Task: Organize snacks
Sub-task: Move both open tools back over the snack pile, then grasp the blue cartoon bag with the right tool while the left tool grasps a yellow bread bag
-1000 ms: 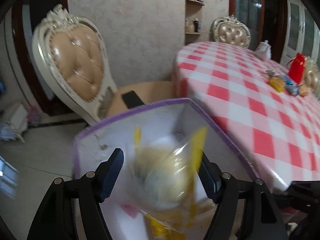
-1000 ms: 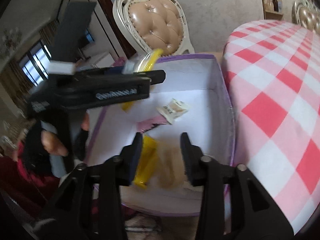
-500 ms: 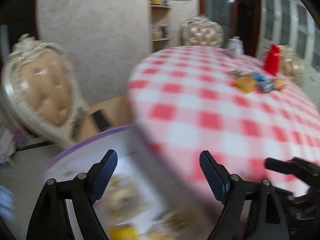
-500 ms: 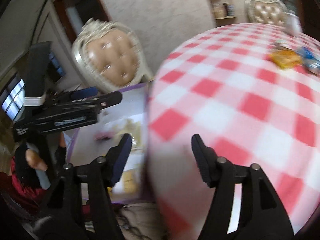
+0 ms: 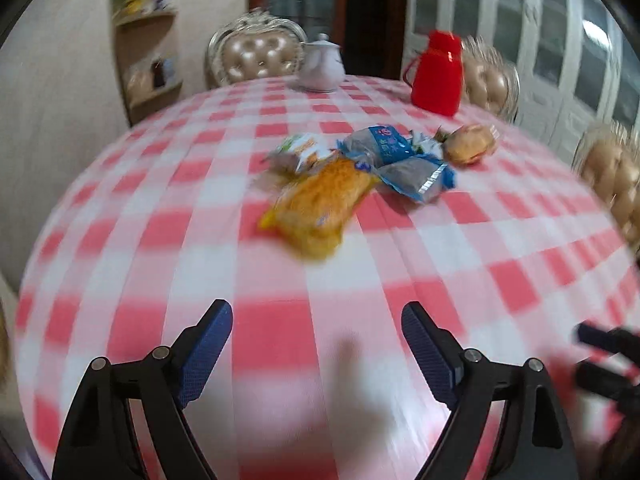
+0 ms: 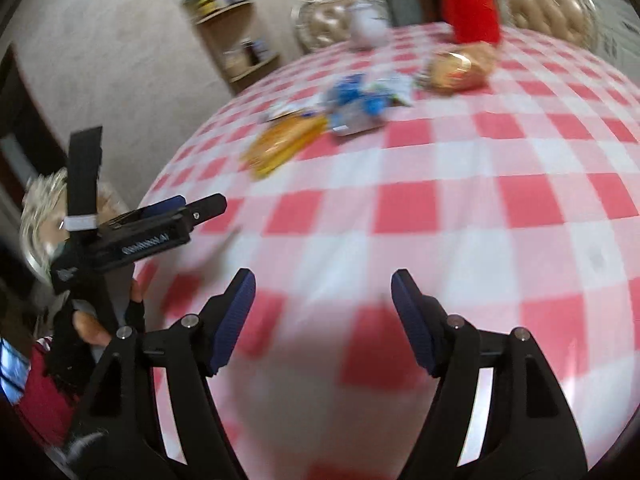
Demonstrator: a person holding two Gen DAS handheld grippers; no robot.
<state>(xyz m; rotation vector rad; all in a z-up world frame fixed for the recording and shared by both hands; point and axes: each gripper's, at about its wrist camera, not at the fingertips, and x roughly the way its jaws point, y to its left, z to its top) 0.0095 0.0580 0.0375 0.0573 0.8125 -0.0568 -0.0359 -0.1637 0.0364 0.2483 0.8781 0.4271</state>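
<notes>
Over the checked surface (image 5: 224, 208), both tools hang empty: left tool (image 5: 316, 344) and right tool (image 6: 323, 312), jaws just widened, spread apart. Snack packets lie at twelve o'clock: orange packet (image 5: 320, 200), blue-grey packet (image 5: 396, 160), wrapped bun (image 5: 470, 145) near the red jug (image 5: 438, 72)

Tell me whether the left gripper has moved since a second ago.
Yes. The left gripper swung from over the purple-rimmed box to over the checked table, jaws just opening, nothing between them.
</notes>
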